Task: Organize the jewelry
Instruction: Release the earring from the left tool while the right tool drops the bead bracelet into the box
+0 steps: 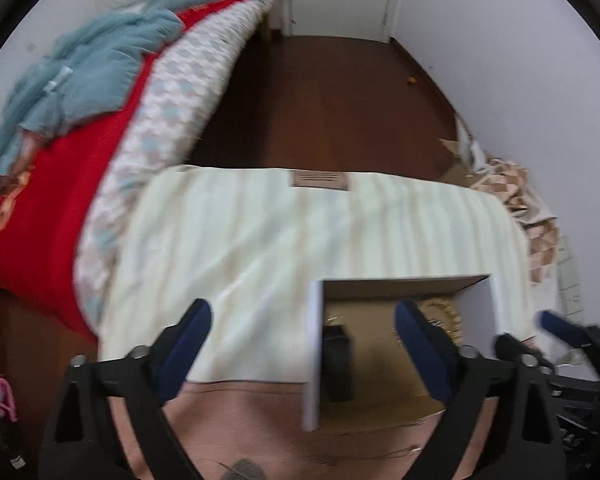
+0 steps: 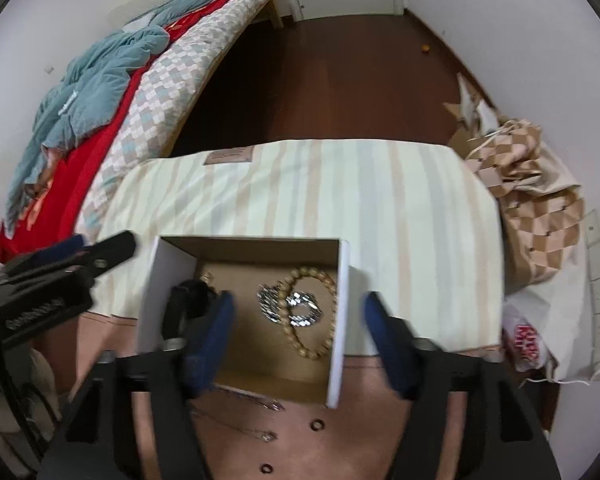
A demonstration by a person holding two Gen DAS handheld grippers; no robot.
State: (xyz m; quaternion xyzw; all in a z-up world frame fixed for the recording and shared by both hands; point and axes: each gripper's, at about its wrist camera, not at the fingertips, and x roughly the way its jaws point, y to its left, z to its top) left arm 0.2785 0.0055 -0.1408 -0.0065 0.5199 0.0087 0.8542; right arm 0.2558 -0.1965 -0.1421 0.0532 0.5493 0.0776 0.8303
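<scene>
Table: I see a pinkish table top (image 2: 372,420) at the near edge, with a pale striped cloth (image 2: 340,192) spread over its far part.
Box: an open cardboard box (image 2: 342,320) with white outer walls sits on the cloth's near edge, reaching onto the bare pink top.
Jewelry in box: a wooden bead bracelet (image 2: 320,312) lies at the right inside; a shiny silver piece (image 2: 296,306) rests within its loop. A dark, blurred item (image 2: 194,296) sits at the box's left.
Jewelry on table: a thin chain (image 2: 256,432) and two small dark rings (image 2: 317,425) lie near me, outside the box.
Left tongs (image 1: 304,352): spread wide, nothing between the blue pads; the box's left wall stands in the gap and the right pad hangs over the box interior.
Right tongs (image 2: 300,332): also parted, gripping nothing; one pad is over the box's interior, the other outside its right wall.
Room: dark wooden floor (image 2: 340,80) beyond the table, white walls, a door at the far end.
Bed: at the left, with a checked cover (image 2: 164,92), a red blanket (image 2: 80,168) and crumpled teal bedding (image 2: 92,80).
Right side: checkered brown paper bags (image 2: 532,200) stand against the wall.
</scene>
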